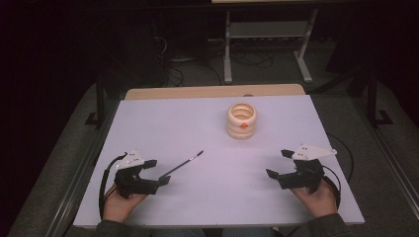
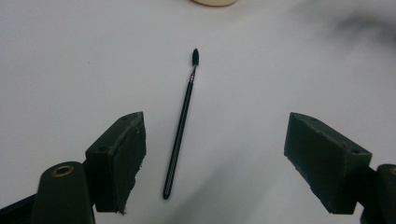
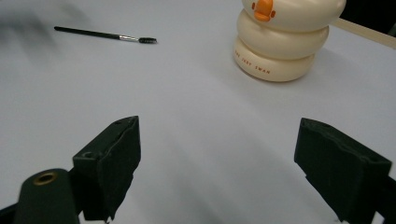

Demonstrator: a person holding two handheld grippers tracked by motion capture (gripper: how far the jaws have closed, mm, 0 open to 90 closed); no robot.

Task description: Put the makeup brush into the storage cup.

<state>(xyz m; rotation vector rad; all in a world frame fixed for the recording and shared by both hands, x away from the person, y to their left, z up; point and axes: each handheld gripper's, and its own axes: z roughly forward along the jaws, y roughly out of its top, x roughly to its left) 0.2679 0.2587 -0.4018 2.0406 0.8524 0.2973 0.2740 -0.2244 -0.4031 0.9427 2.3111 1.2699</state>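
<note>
on the white table, a thin black brush lies flat just ahead of the left gripper, handle end nearest it, bristle tip pointing away toward the cream holder. left gripper view: the brush's long axis runs forward between the spread, empty jaws, nearer the left one. right gripper, likewise spread and empty, sits well apart; the left hand is judged better placed to grasp.

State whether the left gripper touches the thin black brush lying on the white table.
Apart. In the left gripper view, the left gripper has open jaws, with bare table between each and the thin black brush.
</note>
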